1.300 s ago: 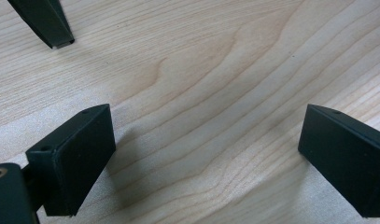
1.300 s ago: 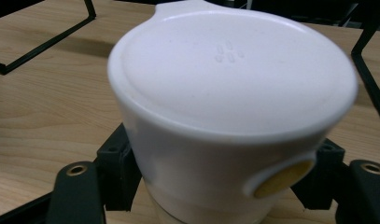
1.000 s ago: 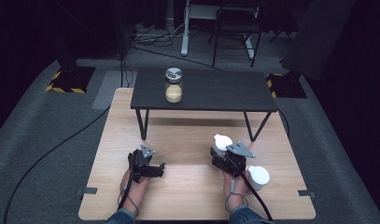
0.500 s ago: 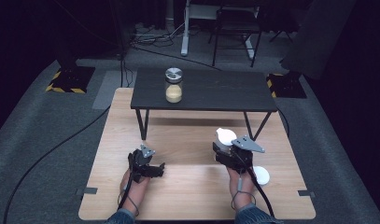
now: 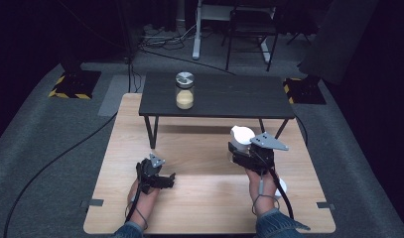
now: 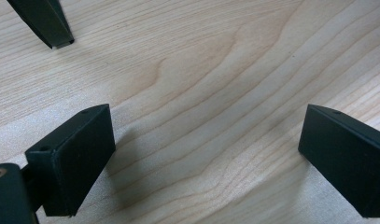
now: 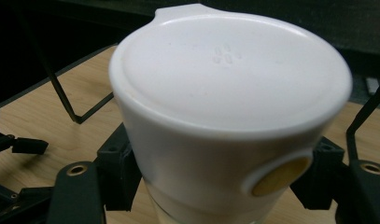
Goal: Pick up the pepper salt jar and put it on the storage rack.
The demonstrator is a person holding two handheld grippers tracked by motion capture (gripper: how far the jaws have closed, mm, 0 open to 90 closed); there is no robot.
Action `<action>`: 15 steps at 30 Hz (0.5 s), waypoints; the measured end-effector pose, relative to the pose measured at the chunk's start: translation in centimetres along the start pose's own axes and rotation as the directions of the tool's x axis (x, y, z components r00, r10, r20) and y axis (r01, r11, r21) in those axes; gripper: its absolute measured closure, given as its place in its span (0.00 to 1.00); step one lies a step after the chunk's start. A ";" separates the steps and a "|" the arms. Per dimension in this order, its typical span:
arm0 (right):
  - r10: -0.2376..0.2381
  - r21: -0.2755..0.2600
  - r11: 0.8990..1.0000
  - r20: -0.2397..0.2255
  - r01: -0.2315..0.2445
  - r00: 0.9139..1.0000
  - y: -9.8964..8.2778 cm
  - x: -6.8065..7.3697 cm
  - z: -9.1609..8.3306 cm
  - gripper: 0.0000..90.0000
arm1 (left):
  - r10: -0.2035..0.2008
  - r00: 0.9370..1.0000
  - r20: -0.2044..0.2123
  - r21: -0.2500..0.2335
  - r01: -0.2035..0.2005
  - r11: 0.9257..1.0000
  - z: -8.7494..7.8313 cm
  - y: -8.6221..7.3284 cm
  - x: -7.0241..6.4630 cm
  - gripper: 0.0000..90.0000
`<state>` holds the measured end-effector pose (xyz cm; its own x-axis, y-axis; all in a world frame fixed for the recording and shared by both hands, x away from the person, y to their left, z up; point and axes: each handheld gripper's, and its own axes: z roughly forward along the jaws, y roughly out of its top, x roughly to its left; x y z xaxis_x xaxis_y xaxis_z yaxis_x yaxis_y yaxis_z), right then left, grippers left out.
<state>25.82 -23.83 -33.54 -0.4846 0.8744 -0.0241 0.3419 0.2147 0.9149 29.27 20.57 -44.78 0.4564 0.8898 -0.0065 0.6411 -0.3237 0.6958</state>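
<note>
My right gripper point(image 5: 239, 145) is shut on a white lidded container point(image 5: 240, 135) and holds it upright above the right half of the wooden table point(image 5: 204, 208). In the right gripper view the container point(image 7: 225, 107) stands between the two black fingers point(image 7: 115, 168), its lid has a small tab at the back, and a round yellowish spot marks its side. My left gripper point(image 5: 167, 179) rests low on the wood at the front left. Its jaws point(image 6: 206, 158) stand wide open with bare wood between them.
A low black table point(image 5: 229, 96) stands across the far half of the wood and carries a glass jar point(image 5: 184, 91) with yellow contents and a metal lid. A small white object point(image 5: 281, 187) lies by my right hand. One black table leg point(image 6: 43, 21) ends just ahead of the left gripper.
The right gripper has risen with the white container in its grip. The left gripper and the glass jar have stayed where they were.
</note>
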 end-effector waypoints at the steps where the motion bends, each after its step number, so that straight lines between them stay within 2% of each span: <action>1: -0.005 -0.003 1.000 0.002 0.005 1.000 0.2 0.0 -0.1 0.34 | -0.001 1.000 0.000 0.001 0.001 1.000 0.0 0.0 0.0 0.04; 8: -0.015 -0.013 1.000 -0.013 0.015 1.000 2.0 -0.5 -0.5 0.34 | 0.000 1.000 0.000 0.000 0.000 1.000 0.0 0.0 0.0 0.04; 11: -0.004 -0.017 1.000 -0.026 0.004 1.000 2.6 -1.0 -0.6 0.34 | -0.001 1.000 0.000 0.001 0.001 1.000 0.0 0.0 0.0 0.04; 15: -0.018 -0.023 1.000 -0.029 0.018 0.999 3.6 -1.2 -0.8 0.34 | 0.000 1.000 0.000 0.000 0.000 1.000 0.0 0.0 0.0 0.04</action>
<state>26.98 -24.45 -29.87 -0.5136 0.8575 -0.0292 0.3151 0.2201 0.9232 29.28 20.57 -44.77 0.4565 0.8897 -0.0060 0.6412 -0.3243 0.6955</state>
